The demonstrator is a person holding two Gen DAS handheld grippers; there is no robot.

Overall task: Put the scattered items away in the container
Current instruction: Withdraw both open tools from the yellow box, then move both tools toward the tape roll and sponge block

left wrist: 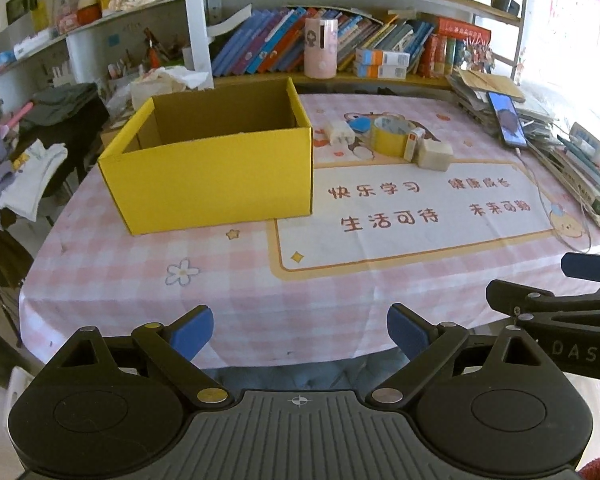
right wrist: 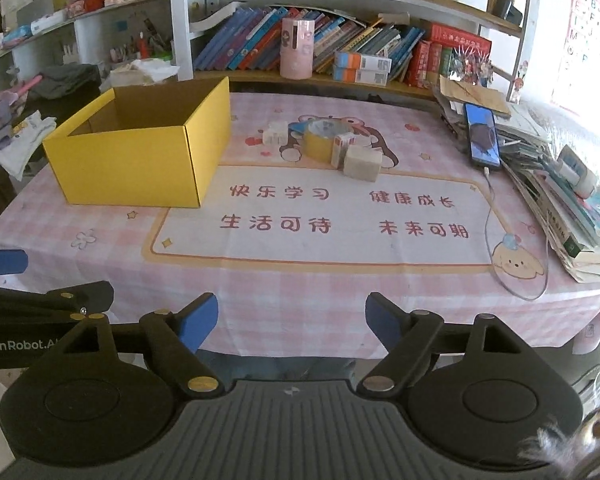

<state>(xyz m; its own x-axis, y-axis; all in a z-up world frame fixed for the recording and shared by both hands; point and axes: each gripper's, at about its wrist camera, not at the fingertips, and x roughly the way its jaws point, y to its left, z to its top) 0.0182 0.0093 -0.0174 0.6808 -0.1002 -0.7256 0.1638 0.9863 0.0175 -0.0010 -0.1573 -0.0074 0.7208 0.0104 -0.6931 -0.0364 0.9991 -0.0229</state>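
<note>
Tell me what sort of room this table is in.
Most likely a child's study corner at home: bookshelves crammed with colourful books behind the table, a pink checked tablecloth printed with cartoon animals, and clothes heaped to one side.

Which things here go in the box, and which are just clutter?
Job: yellow box, tape roll, beige block, small white carton, white plug.
Clutter: phone, cable, book pile, pink canister.

The box (right wrist: 140, 152) sits at the worktop's (right wrist: 300, 288) left. The tape roll (right wrist: 324, 142), charger (right wrist: 274, 134) and block (right wrist: 362, 164) cluster to its right. Behind them stands a bookshelf (right wrist: 340, 52).
</note>
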